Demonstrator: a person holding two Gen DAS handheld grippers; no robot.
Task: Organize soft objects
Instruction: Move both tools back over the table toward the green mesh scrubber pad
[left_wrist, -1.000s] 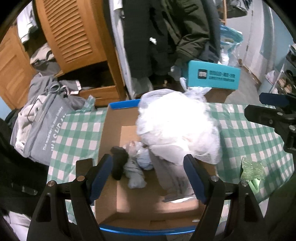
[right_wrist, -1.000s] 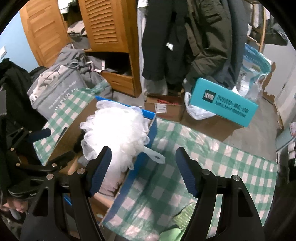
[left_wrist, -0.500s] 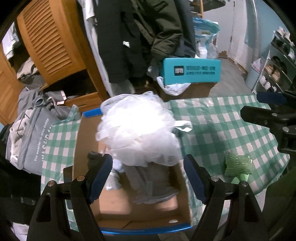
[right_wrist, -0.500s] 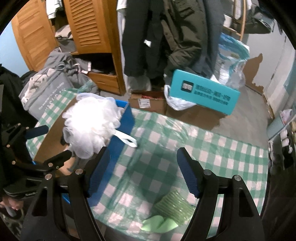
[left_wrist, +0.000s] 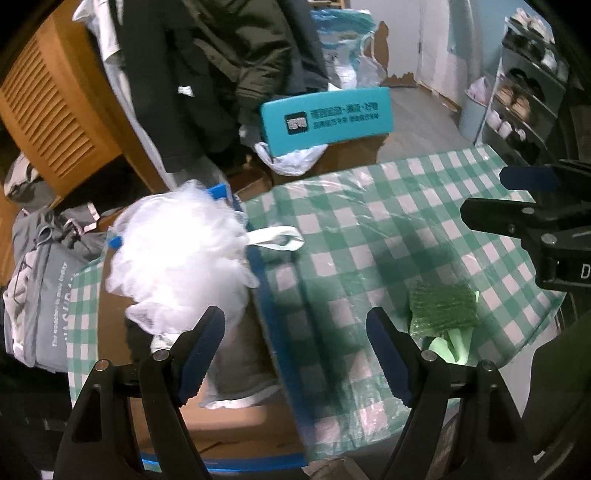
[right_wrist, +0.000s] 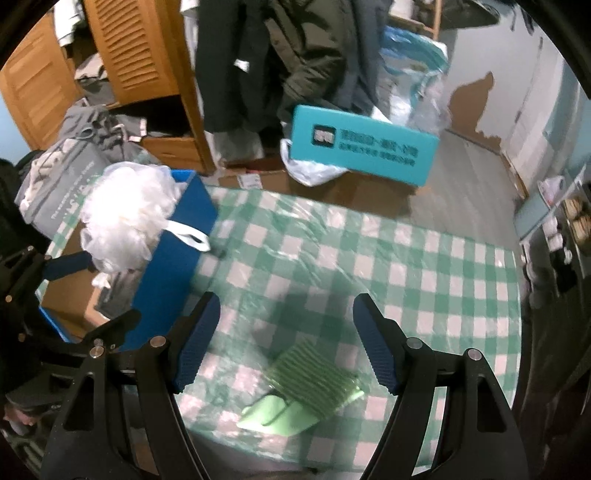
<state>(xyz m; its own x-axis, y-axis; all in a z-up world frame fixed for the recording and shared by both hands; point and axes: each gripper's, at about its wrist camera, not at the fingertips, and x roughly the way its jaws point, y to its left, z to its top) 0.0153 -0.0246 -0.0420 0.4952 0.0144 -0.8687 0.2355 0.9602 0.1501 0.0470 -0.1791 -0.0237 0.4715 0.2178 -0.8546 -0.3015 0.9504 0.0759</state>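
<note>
A white mesh bath pouf (left_wrist: 181, 254) lies on top of the cardboard box (left_wrist: 236, 417) with blue edges at the table's left; its white loop (left_wrist: 275, 238) hangs over the box wall. It also shows in the right wrist view (right_wrist: 125, 214). A green scrubbing pad (right_wrist: 314, 380) on a light green sponge (right_wrist: 273, 413) lies on the checked tablecloth (right_wrist: 369, 266) near the front edge. My left gripper (left_wrist: 295, 354) is open and empty above the box's right wall. My right gripper (right_wrist: 286, 343) is open and empty just above the green pad.
Grey cloth items (left_wrist: 236, 362) lie in the box under the pouf. A teal box (right_wrist: 362, 144) sits on the floor beyond the table. A grey bag (left_wrist: 48, 295) stands left of the table. A wooden wardrobe (right_wrist: 136, 55) and hanging coats stand behind.
Both grippers have pulled back and swung right, away from the box. The pouf stays on the box. The green pad has come between the right gripper's fingers in view.
</note>
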